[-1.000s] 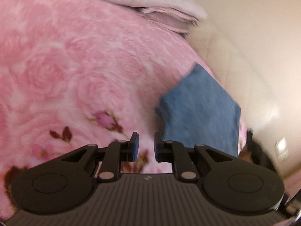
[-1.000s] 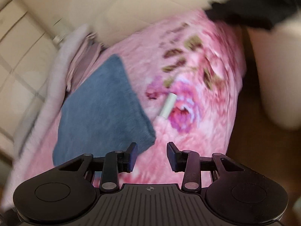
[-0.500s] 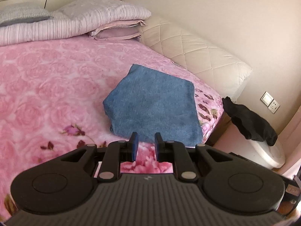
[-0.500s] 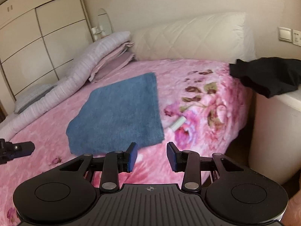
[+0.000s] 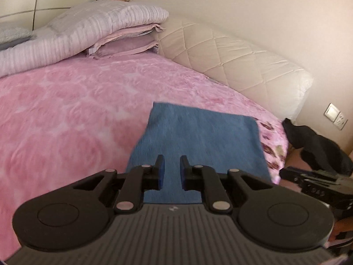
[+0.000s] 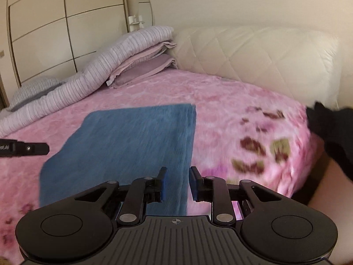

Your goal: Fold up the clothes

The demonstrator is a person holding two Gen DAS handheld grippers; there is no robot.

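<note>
A folded blue garment (image 5: 198, 137) lies flat on the pink floral bedspread (image 5: 66, 114), near the bed's corner. It also shows in the right wrist view (image 6: 128, 145). My left gripper (image 5: 172, 170) hovers over the garment's near edge, jaws slightly apart and empty. My right gripper (image 6: 177, 182) hovers over the garment's right near corner, jaws apart and empty. The left gripper's tip (image 6: 24, 149) shows at the left edge of the right wrist view, and the right gripper's body (image 5: 317, 187) at the right of the left wrist view.
Folded quilts and pillows (image 5: 88, 28) are stacked at the head of the bed against the quilted cream headboard (image 5: 231, 66). A black garment (image 5: 320, 148) lies on a stand beside the bed, also in the right wrist view (image 6: 333, 132). Wardrobe doors (image 6: 55, 33) stand behind.
Both grippers have moved closer to the blue garment and now sit over its near edge. The white tube-like object seen on the bedspread earlier is out of view.
</note>
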